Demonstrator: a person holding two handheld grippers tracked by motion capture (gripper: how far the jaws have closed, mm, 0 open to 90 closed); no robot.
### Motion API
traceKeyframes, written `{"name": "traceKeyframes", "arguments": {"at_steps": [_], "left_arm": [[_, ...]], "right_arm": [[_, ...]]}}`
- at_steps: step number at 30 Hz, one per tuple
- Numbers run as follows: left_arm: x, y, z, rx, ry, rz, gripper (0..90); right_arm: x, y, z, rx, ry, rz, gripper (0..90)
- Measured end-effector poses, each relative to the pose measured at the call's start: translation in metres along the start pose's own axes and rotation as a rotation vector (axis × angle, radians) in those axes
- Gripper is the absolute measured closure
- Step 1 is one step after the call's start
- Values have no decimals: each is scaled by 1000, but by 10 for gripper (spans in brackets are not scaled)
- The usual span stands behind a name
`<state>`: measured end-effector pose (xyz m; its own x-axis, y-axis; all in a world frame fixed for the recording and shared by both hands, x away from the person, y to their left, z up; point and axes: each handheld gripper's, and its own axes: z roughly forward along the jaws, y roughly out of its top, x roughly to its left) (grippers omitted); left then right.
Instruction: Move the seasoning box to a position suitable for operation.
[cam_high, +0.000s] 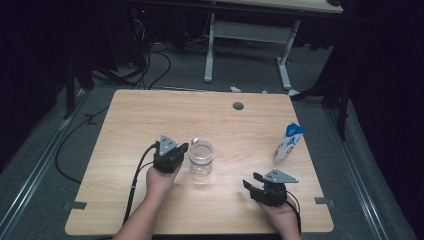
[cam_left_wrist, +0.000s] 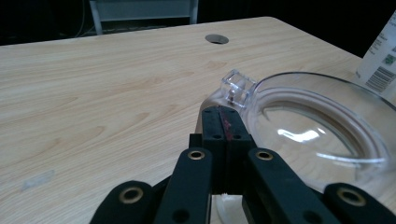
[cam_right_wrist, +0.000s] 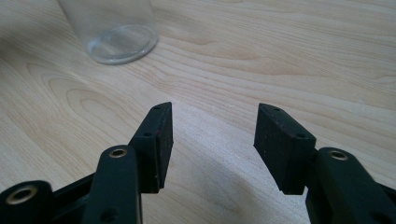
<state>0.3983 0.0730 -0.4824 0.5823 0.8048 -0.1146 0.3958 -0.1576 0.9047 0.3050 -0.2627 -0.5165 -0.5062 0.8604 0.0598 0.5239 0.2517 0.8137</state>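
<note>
A clear, empty jar (cam_high: 201, 157) stands upright near the middle of the wooden table (cam_high: 150, 115). My left gripper (cam_high: 184, 148) is just left of the jar. In the left gripper view its jaws (cam_left_wrist: 223, 112) are pressed together with nothing between them, and their tips sit against the jar's (cam_left_wrist: 317, 140) outer wall, just under a small clear tab (cam_left_wrist: 237, 86) on the rim. My right gripper (cam_high: 251, 180) rests low near the front right of the table. Its jaws (cam_right_wrist: 212, 135) stand open over bare wood, well apart from the jar (cam_right_wrist: 116, 28).
A white and blue pouch (cam_high: 289, 142) stands upright near the table's right edge, also seen as the pouch (cam_left_wrist: 380, 60) beyond the jar. A round cable hole (cam_high: 238, 106) lies at the back of the table. Behind it stand a white desk frame (cam_high: 250, 45) and floor cables (cam_high: 150, 70).
</note>
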Motion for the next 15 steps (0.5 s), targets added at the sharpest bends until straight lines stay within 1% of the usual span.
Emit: {"name": "traceKeyframes", "arguments": {"at_steps": [1,2,3,4,5,8,9,10,11,12,13,15], "left_arm": [[-1,0,1,-3,-3,0,900],[-1,0,1,0,-21,-10,900],[-1,0,1,0,-21,-10,900],[-2,0,0,3,-29,-15,900],[-5,-1,-2,0,-24,3,900],[-11,-4,-6,-5,-32,13,900],[-11,-4,-6,-5,-32,13,900],[-15,-6,-9,-13,-38,21,900],[-15,-6,-9,-13,-38,21,900],[-18,-8,-13,-22,-57,15,900],[-18,-8,-13,-22,-57,15,900],[-22,-11,-17,-29,-67,15,900]], "right_arm": [[0,0,0,0,1,4,473],[0,0,-1,-4,-1,3,473],[0,0,-1,-4,-1,3,473],[-1,-1,-2,-4,-10,4,473],[-1,-1,-2,-4,-14,4,473],[-2,-1,-3,-8,-15,4,474],[-2,-1,-3,-8,-15,4,474],[-2,-1,-3,-8,-18,3,474],[-2,-1,-3,-8,-18,3,474],[-2,-1,-3,-7,-18,2,473],[-2,-1,-3,-7,-18,2,473],[-2,-1,-3,-7,-18,5,473]]}}
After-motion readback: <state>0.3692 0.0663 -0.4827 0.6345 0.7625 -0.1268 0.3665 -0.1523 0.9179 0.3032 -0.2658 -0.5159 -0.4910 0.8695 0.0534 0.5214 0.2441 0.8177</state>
